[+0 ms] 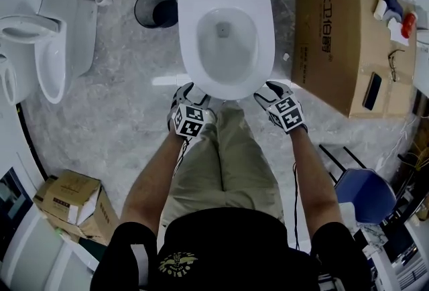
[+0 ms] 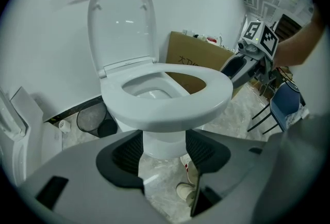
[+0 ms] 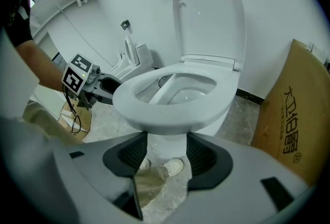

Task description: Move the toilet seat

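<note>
While jaws gape empty | left gripper [image 2: 165, 152], right gripper [image 3: 166, 153] | white oval plastic toilet seat [image 1: 228, 86] just ahead of both

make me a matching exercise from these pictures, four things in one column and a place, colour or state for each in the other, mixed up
Things:
1. toilet lid
2. waste bin
3. cardboard box
4. toilet seat

Descriptions:
a. brown, at the head view's right
b. white ring with an oval opening
c. raised upright
d. dark and round, at the head view's left

Pairs: 1-c, 2-d, 3-a, 4-b
</note>
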`<state>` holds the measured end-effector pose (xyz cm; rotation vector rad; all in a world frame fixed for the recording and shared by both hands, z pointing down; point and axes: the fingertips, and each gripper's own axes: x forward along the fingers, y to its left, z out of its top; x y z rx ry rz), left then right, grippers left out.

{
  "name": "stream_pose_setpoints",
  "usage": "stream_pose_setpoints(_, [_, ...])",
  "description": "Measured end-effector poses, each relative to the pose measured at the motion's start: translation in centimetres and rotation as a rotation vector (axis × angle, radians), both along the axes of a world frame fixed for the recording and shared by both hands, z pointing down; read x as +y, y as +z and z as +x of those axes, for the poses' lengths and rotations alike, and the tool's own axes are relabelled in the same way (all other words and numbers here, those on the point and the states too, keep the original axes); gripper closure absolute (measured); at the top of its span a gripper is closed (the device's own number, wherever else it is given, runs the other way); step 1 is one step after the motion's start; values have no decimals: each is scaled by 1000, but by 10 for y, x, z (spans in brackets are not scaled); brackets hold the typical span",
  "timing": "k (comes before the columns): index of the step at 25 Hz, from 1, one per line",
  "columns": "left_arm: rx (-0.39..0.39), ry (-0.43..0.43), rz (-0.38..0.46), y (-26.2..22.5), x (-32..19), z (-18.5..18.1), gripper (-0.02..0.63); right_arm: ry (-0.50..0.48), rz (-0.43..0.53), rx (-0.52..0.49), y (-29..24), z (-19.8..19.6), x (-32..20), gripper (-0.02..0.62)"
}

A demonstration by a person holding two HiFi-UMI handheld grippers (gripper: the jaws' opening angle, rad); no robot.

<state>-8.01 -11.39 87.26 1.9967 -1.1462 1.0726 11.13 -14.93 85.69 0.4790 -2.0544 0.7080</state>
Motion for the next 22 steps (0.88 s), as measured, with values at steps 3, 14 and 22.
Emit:
stream_pose_setpoints(3, [0,2,-9,-12,-5,-1,342,13,-8,-7,-13,-1,-5,339])
stream_pose_setpoints(14, [-6,-32,-21,-60,-30,-9,347,20,-46,-25,-64,-7,-30,339])
stream_pose_setpoints(22, [-16,-44,-11,-91,-57,-15,347,43,-13,-20,-97,-13,-58,360])
